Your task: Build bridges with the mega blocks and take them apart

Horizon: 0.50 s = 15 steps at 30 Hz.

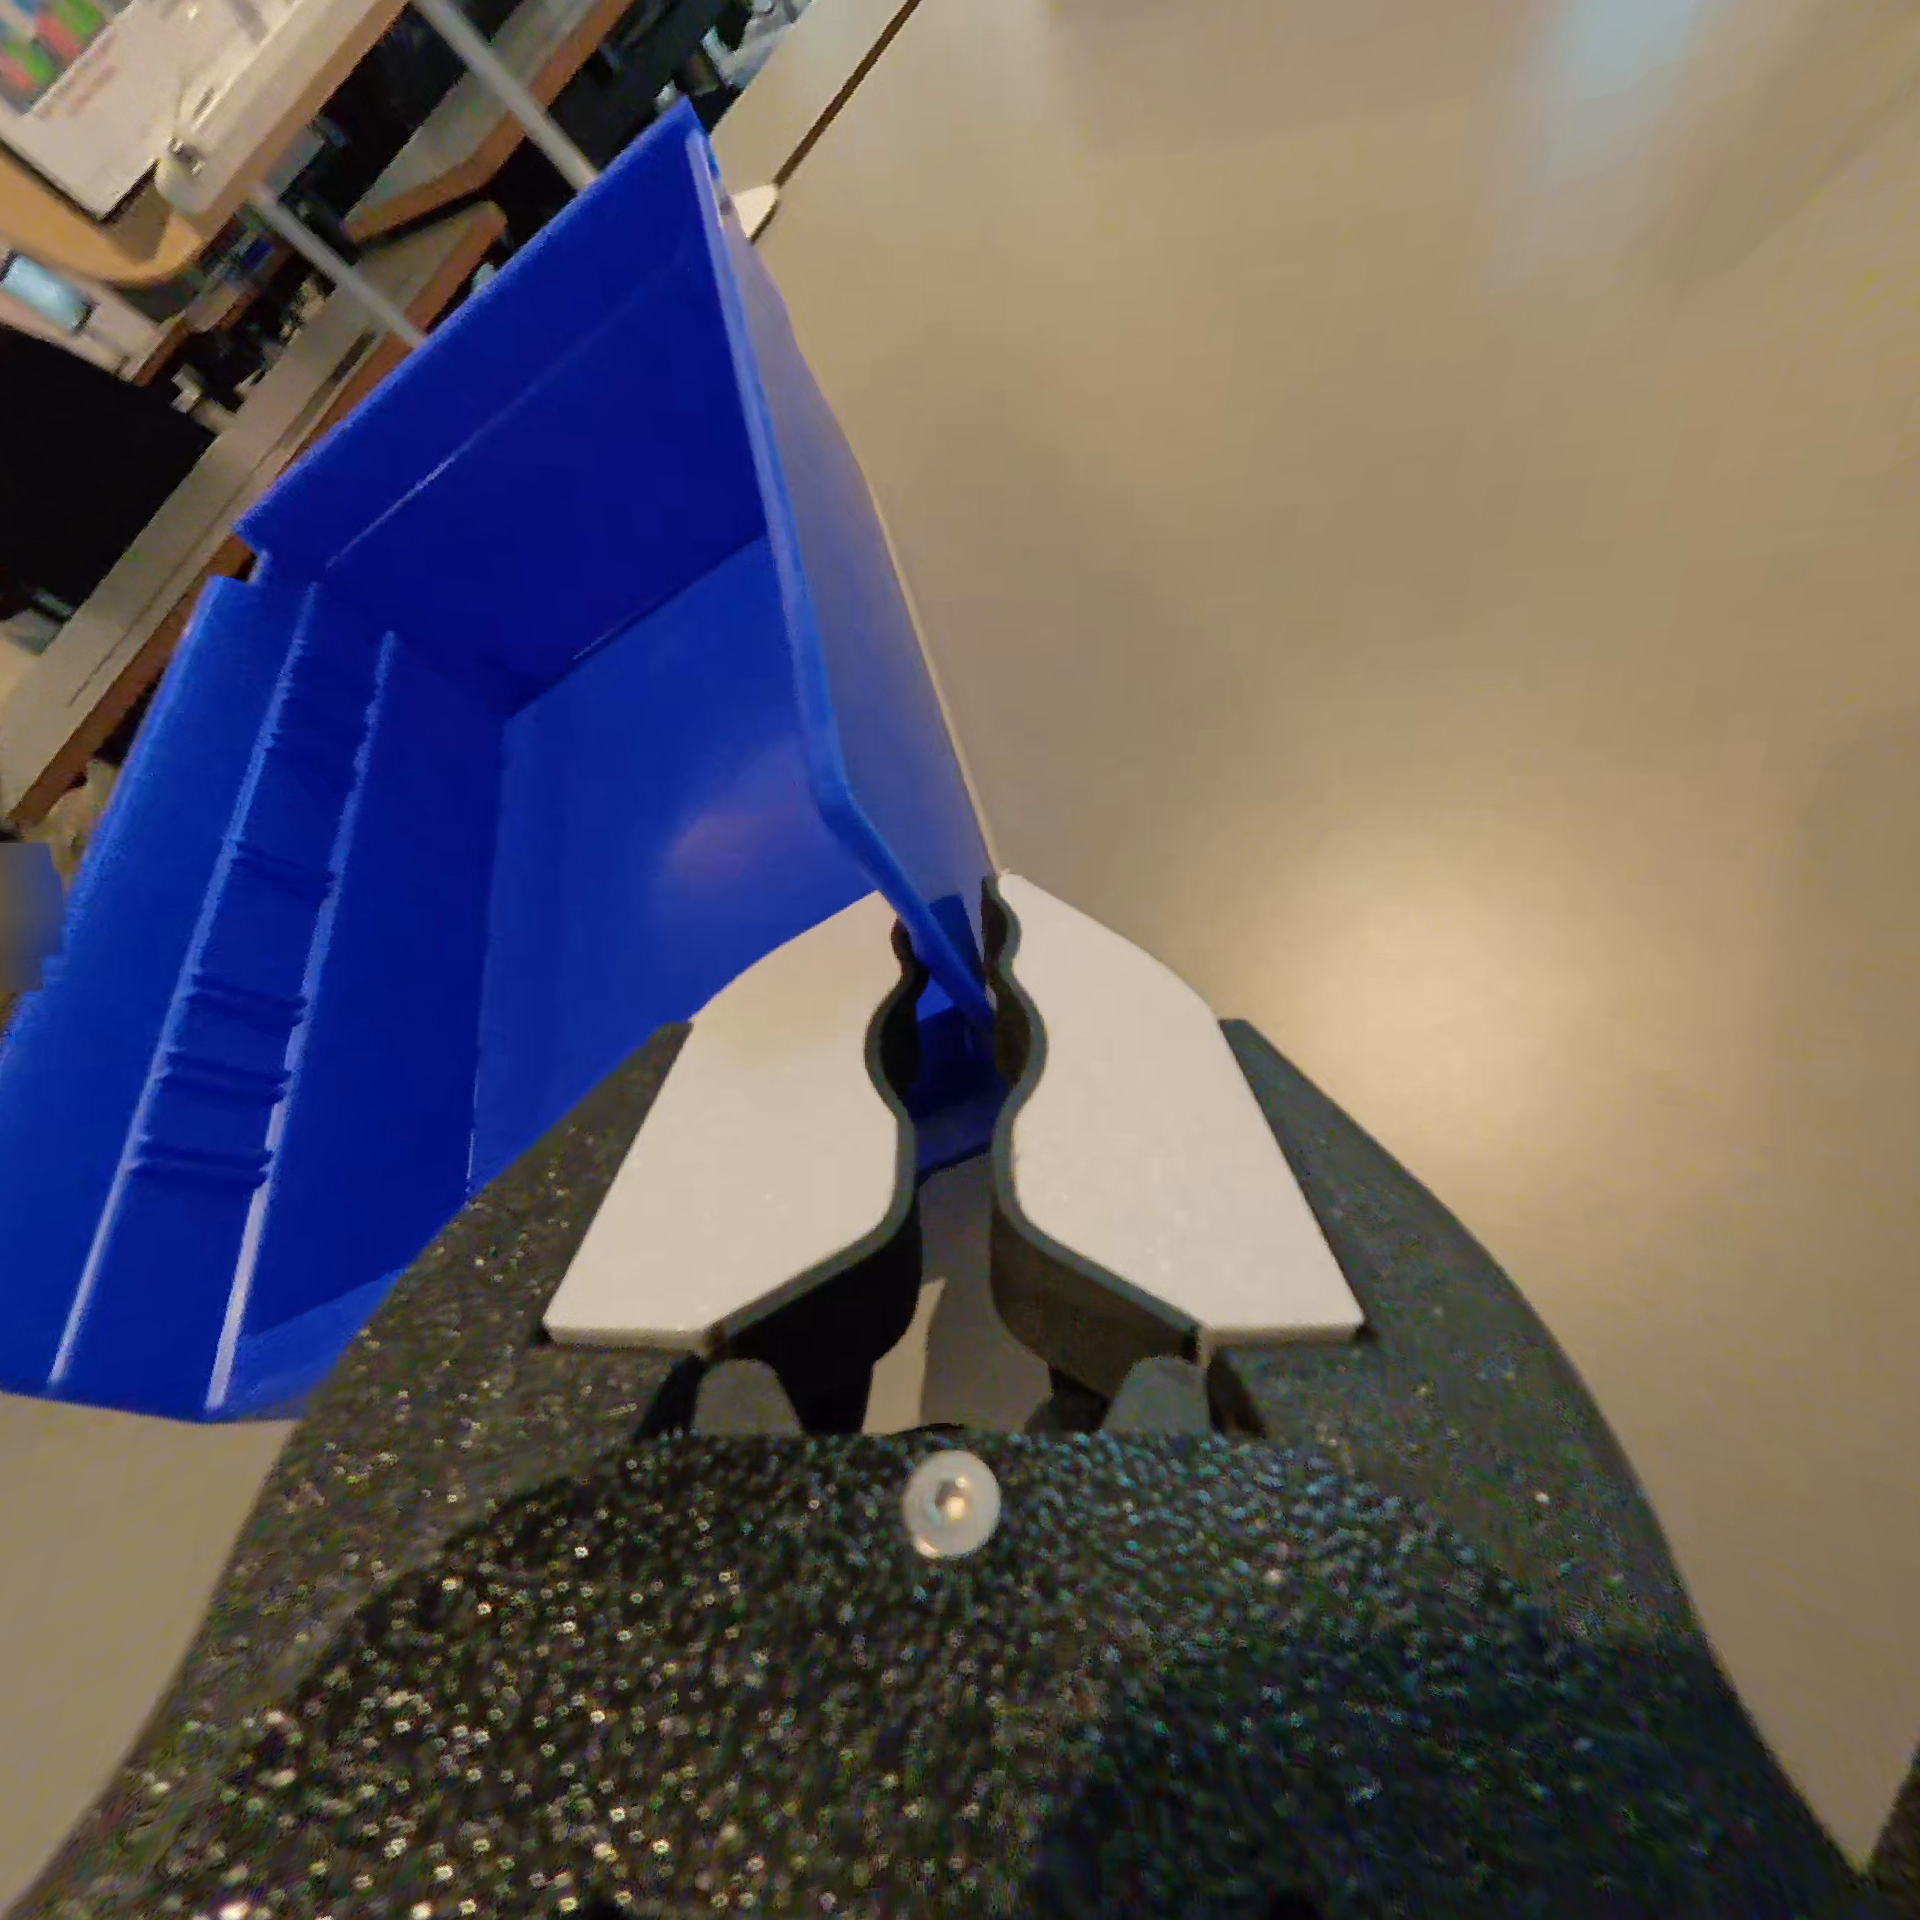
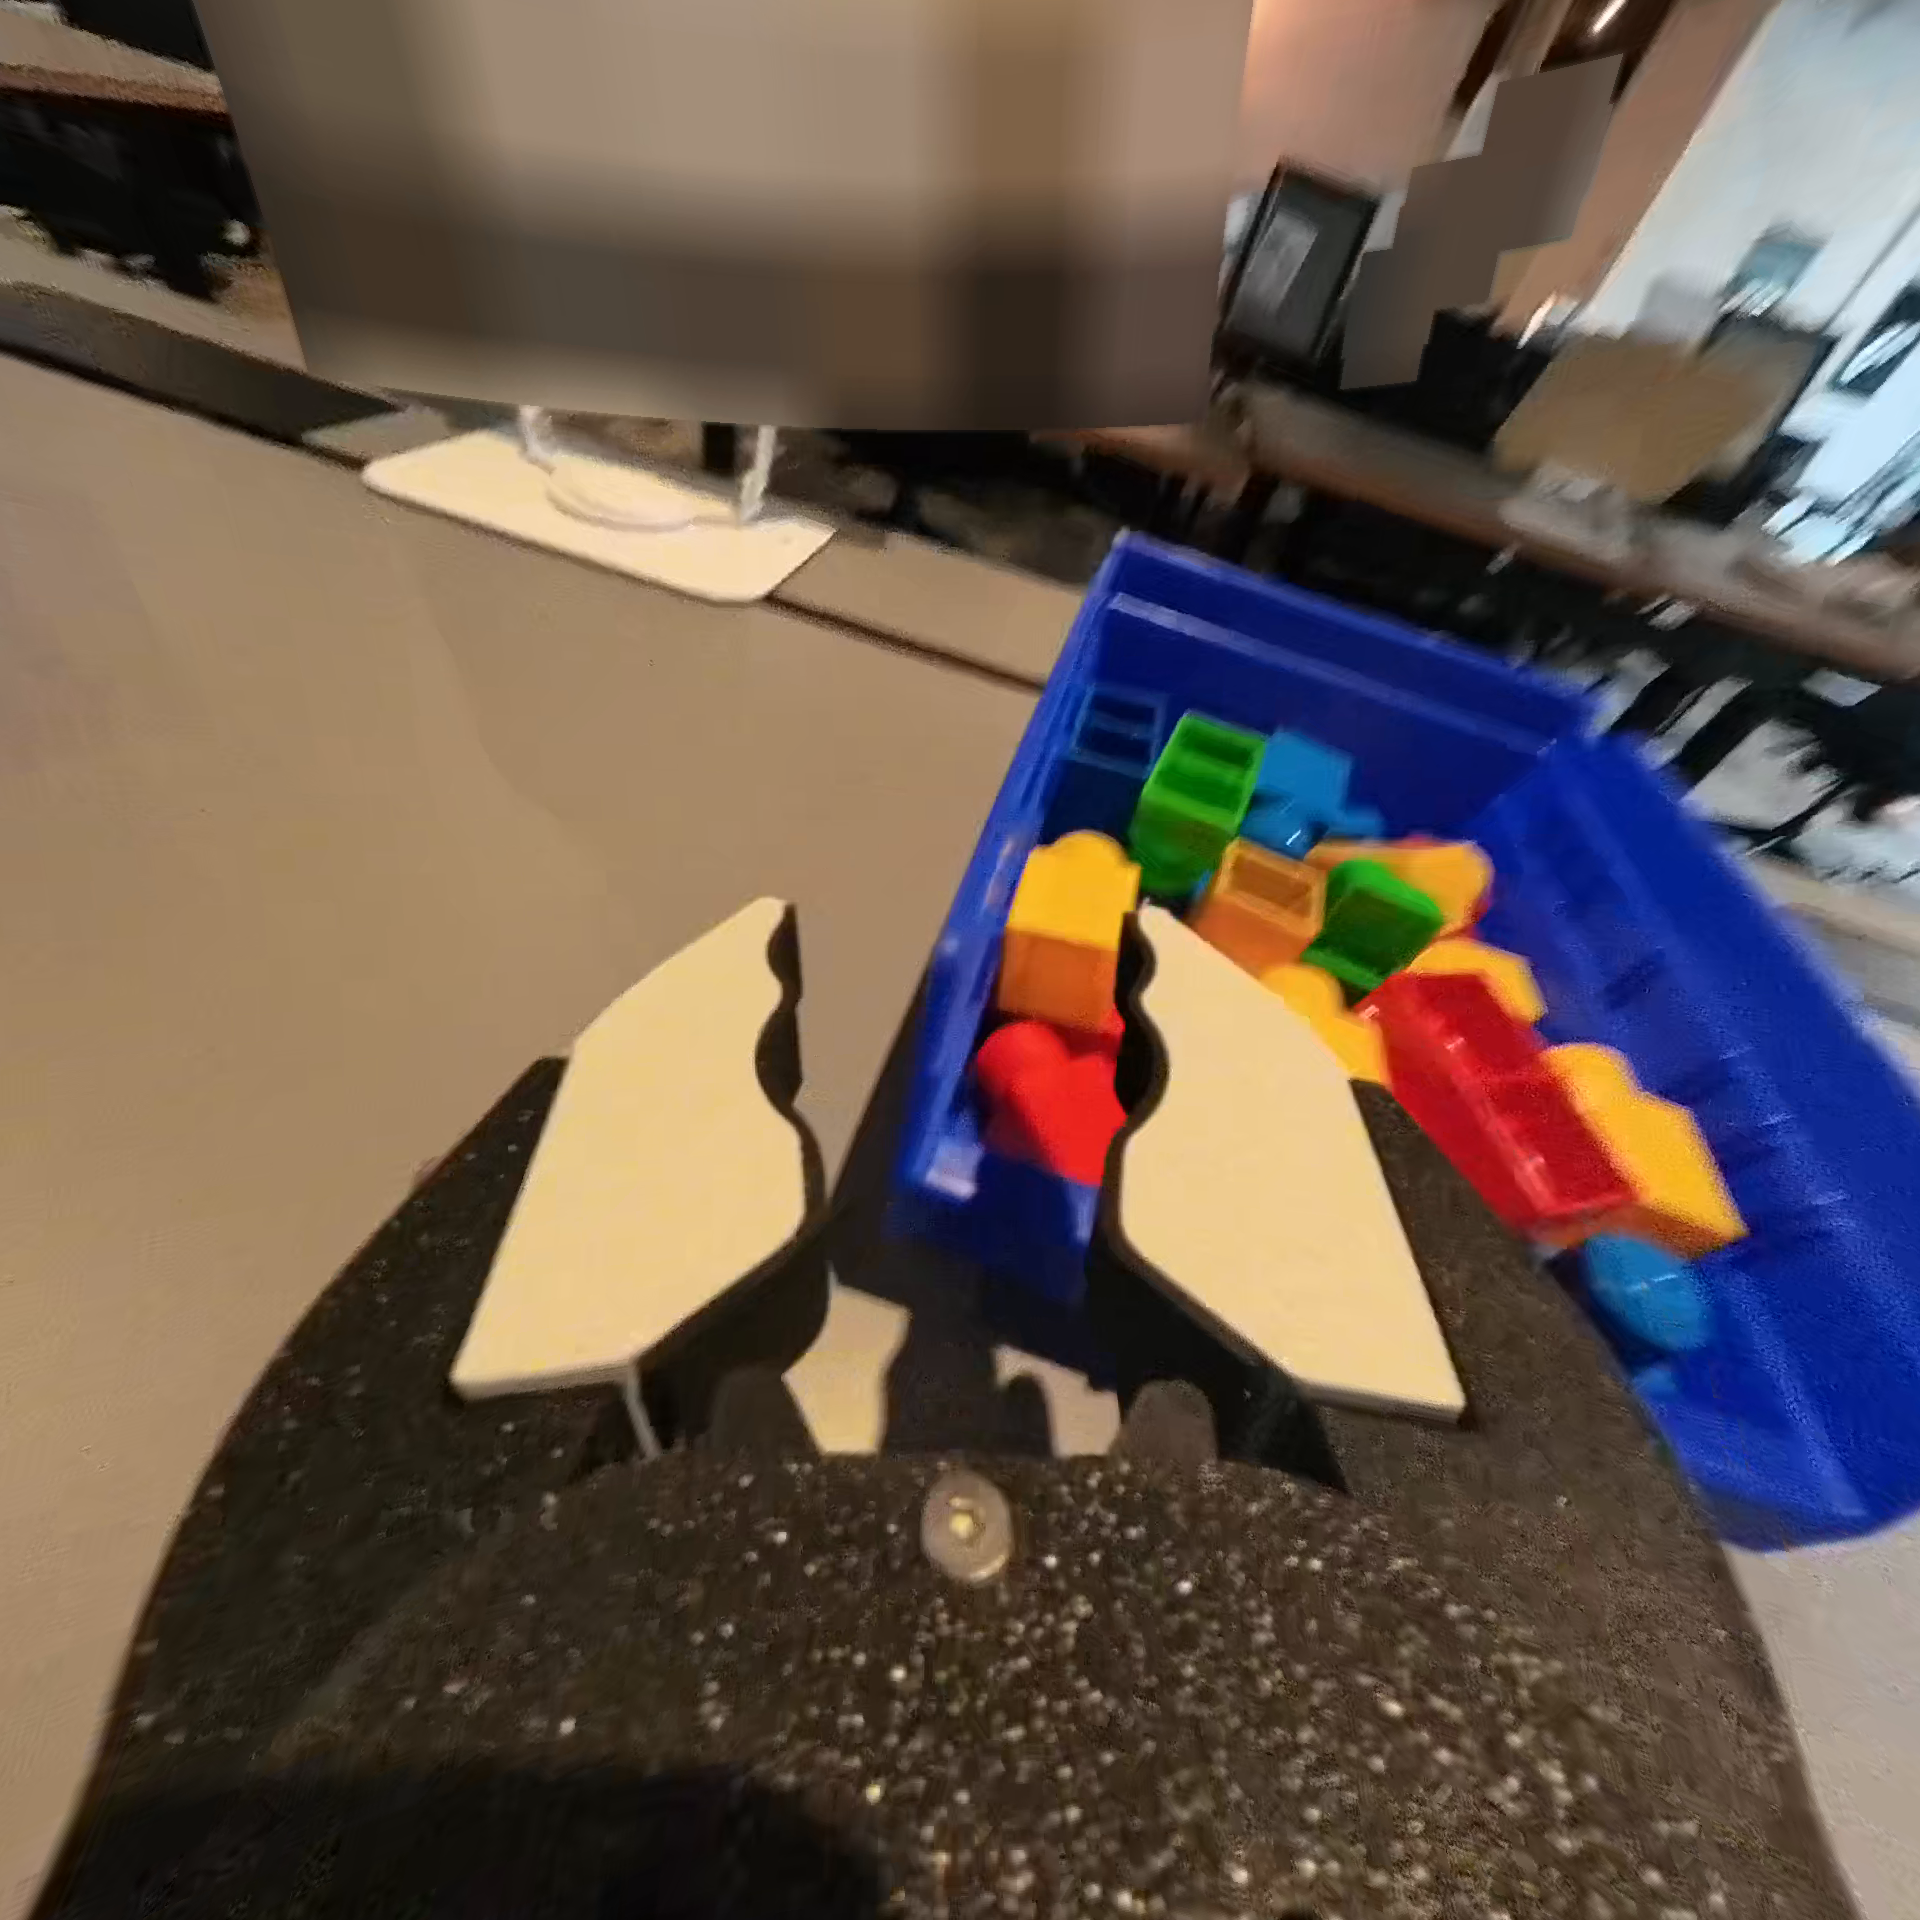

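Left claw (image 1: 951, 971) pinches the empty blue bin's (image 1: 582, 665) wall; right claw (image 2: 961, 1023) spread beside the block-filled bin (image 2: 1714, 1143).

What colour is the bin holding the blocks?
Blue; the bin shows best in the right wrist view.

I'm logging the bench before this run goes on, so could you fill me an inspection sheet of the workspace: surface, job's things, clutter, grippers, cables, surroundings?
Surface: plain beige table, bare where visible.
Job's things: blue bin, empty inside in the left wrist view and tipped up off the table; second blue bin filled with mega blocks in red, yellow, orange, green and blue.
Clutter: white flat stand base at the table's far edge.
Grippers: left gripper shut on the empty bin's rim; right gripper open, beside the filled bin's corner, holding nothing.
Cables: nothing seen.
Surroundings: desks and shelving behind, blurred.
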Each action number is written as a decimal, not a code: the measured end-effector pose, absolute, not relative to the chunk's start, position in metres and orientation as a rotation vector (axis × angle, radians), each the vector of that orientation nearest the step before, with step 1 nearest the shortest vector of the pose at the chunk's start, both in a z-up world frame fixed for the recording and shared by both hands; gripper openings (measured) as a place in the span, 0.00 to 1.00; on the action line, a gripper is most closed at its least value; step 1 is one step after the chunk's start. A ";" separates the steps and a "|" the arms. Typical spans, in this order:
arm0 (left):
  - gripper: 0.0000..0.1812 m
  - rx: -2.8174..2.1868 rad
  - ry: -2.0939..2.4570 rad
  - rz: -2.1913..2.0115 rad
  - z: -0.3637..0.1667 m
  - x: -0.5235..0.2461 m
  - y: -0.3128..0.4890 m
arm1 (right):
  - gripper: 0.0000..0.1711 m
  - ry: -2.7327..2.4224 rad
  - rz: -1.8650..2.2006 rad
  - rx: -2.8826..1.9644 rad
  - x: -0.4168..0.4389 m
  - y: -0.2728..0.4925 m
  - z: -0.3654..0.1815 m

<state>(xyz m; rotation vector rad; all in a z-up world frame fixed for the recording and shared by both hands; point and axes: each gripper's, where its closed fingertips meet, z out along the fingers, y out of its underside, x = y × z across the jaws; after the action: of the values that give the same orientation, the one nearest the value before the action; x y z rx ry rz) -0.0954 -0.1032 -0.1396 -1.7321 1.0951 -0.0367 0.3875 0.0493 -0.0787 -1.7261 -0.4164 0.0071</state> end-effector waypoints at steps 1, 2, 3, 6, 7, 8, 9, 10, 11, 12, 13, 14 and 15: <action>0.05 -1.718 1.118 -0.060 -0.140 -0.091 -0.106 | 0.35 -0.420 0.051 -1.766 0.386 0.048 -0.087; 0.05 -1.705 1.140 -0.084 -0.140 -0.087 -0.109 | 0.35 -0.422 0.080 -1.791 0.385 0.048 -0.093; 0.04 -1.690 1.164 -0.108 -0.140 -0.083 -0.112 | 0.34 -0.419 0.091 -1.807 0.385 0.048 -0.097; 0.04 -1.639 1.237 -0.175 -0.140 -0.071 -0.122 | 0.30 -0.422 0.069 -1.859 0.387 0.051 -0.106; 0.04 -1.622 1.260 -0.197 -0.140 -0.068 -0.125 | 0.27 -0.427 0.061 -1.872 0.387 0.052 -0.109; 0.04 -1.606 1.281 -0.220 -0.139 -0.064 -0.129 | 0.23 -0.432 0.056 -1.884 0.387 0.052 -0.111; 0.04 -1.591 1.302 -0.243 -0.139 -0.061 -0.133 | 0.19 -0.434 0.051 -1.896 0.388 0.053 -0.114; 0.04 -1.575 1.324 -0.266 -0.140 -0.058 -0.136 | 0.13 -0.440 0.053 -1.904 0.388 0.053 -0.115; 0.04 -1.559 1.345 -0.288 -0.139 -0.055 -0.140 | 0.09 -0.447 0.063 -1.904 0.388 0.053 -0.116; 0.04 -1.543 1.366 -0.309 -0.139 -0.052 -0.144 | 0.07 -0.444 0.065 -1.905 0.389 0.054 -0.116; 0.04 -1.526 1.387 -0.330 -0.139 -0.049 -0.148 | 0.07 -0.448 0.072 -1.905 0.389 0.054 -0.116; 0.04 -1.509 1.407 -0.351 -0.139 -0.046 -0.152 | 0.07 -0.449 0.089 -1.905 0.389 0.055 -0.116; 0.04 -1.493 1.425 -0.372 -0.139 -0.044 -0.156 | 0.07 -0.449 0.106 -1.907 0.389 0.054 -0.116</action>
<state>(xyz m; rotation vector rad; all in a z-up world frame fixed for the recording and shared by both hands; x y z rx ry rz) -0.0438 -0.1558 -0.1393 -1.4932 1.4251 -0.3718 0.3885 0.0544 -0.1160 -1.9066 -0.4488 0.1061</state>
